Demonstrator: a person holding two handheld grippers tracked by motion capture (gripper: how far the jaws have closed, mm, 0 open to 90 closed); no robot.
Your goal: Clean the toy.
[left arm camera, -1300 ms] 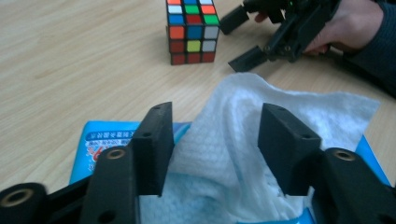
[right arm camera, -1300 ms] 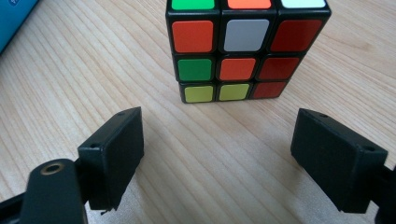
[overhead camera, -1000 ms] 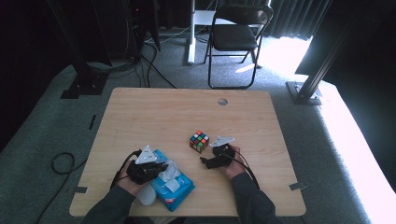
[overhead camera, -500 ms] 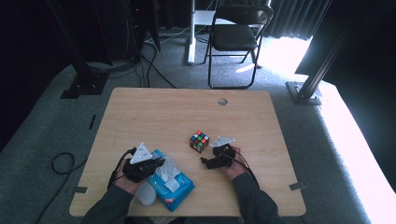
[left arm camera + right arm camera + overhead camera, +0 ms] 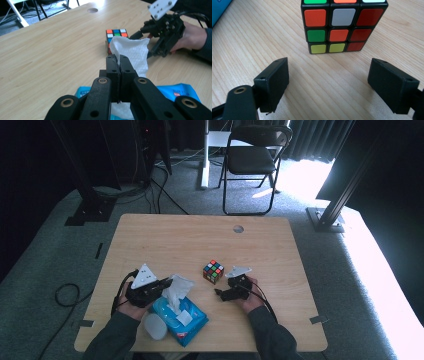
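A: Where was the left claw (image 5: 119,65), and what was it doing?

B: It sat near the left front of the pale wooden tabletop (image 5: 165,240), its jaws pressed together on a white crinkled tissue (image 5: 131,51) that rose from the blue plastic tissue pack (image 5: 181,318) lying just beside it.

A: And the right claw (image 5: 328,82)?

B: It rested low on the tabletop to the right of the pack, jaws spread wide apart and gripping nothing. A scrambled puzzle cube with coloured stickers (image 5: 343,23) stood just beyond the tips, not touching either jaw.

A: Anything else close by?

B: A pale grey rounded object (image 5: 155,325) lay at the near edge, touching the pack's left side. A black folding chair (image 5: 252,157) stood on the floor beyond the far edge.
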